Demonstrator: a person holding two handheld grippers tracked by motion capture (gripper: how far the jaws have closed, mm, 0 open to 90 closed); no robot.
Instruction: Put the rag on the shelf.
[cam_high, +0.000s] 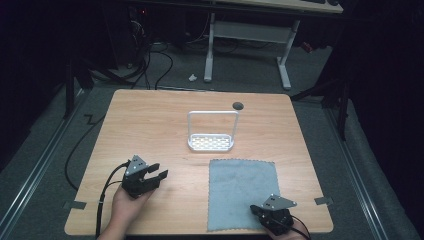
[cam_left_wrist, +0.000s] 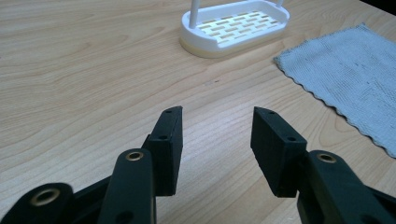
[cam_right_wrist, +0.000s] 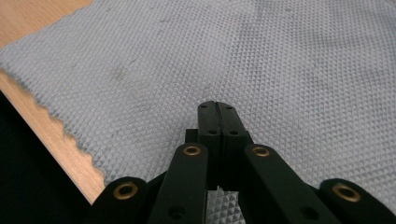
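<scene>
From the high view, the wooden worktop (cam_high: 150, 120) carries a white rack (cam_high: 211, 142) with a tall hoop handle at centre frame and a grey cloth (cam_high: 241, 192) lying flat at lower right. The left gripper (cam_high: 159, 173) sits lower left, jaws apart over bare wood; the right gripper (cam_high: 256, 210) rests at the cloth's near edge. A white desk frame (cam_high: 247, 37) stands on the floor at the top of the frame.

In the left gripper view, the jaws gape with nothing between them; rack (cam_left_wrist: 236, 25) upper centre, cloth (cam_left_wrist: 348, 77) at right.

In the right gripper view, the right gripper (cam_right_wrist: 218, 106) has its jaws pressed together above the waffle-textured cloth (cam_right_wrist: 163, 60). No readable writing anywhere.
</scene>
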